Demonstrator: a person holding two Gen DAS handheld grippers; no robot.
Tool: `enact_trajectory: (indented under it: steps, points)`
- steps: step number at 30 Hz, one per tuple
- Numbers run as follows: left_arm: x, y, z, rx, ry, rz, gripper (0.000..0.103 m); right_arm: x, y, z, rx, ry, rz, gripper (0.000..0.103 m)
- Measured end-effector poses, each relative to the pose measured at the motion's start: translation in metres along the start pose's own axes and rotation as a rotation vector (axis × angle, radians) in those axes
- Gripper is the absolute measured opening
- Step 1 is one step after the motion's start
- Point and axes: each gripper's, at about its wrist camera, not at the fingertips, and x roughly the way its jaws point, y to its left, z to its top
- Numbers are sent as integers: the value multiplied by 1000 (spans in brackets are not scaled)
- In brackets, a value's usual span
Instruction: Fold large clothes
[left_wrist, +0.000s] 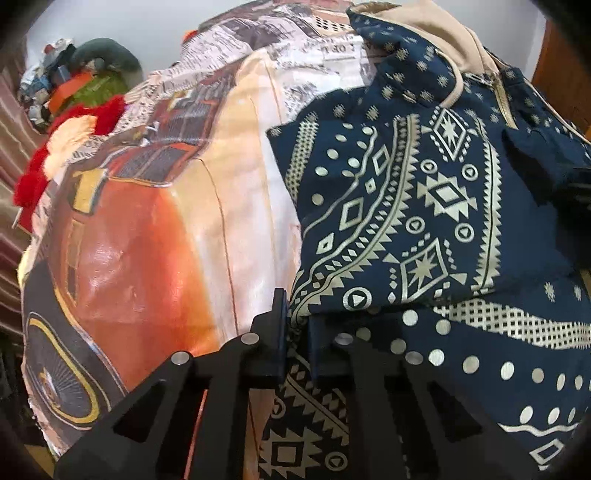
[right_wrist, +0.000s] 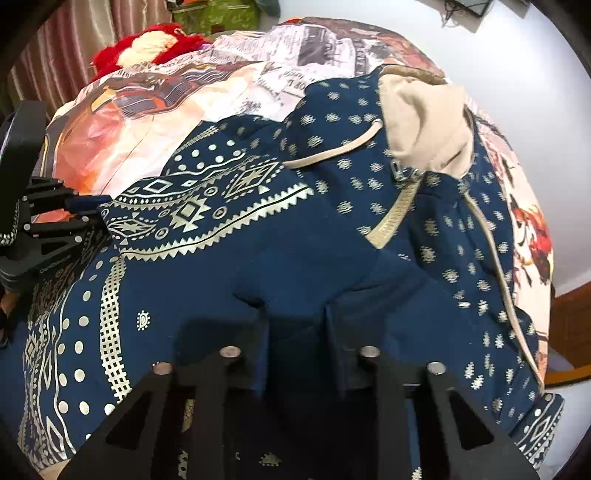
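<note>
A navy hoodie (left_wrist: 424, 206) with a cream geometric print and beige hood lining lies on a bed; it also shows in the right wrist view (right_wrist: 295, 236), with its hood (right_wrist: 424, 122) at the far end and drawstrings across the chest. My left gripper (left_wrist: 297, 332) is shut on the edge of the patterned sleeve folded over the body. It shows at the left in the right wrist view (right_wrist: 88, 210). My right gripper (right_wrist: 295, 332) is shut on a fold of plain navy fabric near the hoodie's middle.
The hoodie lies on a bedspread (left_wrist: 147, 240) printed with an orange car and newsprint. A red and cream fluffy item (right_wrist: 147, 48) lies at the far end of the bed. Striped curtains (right_wrist: 66, 44) hang behind. A clutter pile (left_wrist: 74, 81) sits far left.
</note>
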Motion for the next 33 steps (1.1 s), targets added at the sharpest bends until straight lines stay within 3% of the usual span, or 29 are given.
enact_trajectory:
  steps: [7, 13, 18, 25, 33]
  points:
    - [-24, 23, 4, -83, -38, 8, 10, -46, -29, -1, 122, -124, 29, 11]
    - [-21, 19, -5, -83, 1, 12, 10, -95, -66, -11, 246, -231, 22, 10]
    - [-18, 12, -17, -66, 40, 45, 10, -119, -100, -38, 321, -252, -10, 10]
    - [-26, 18, -26, -89, 68, 50, 10, -126, -135, -82, 438, -216, -21, 10]
    - [-49, 20, -31, -88, 54, 58, 10, -92, -151, -126, 523, -61, 10, 11]
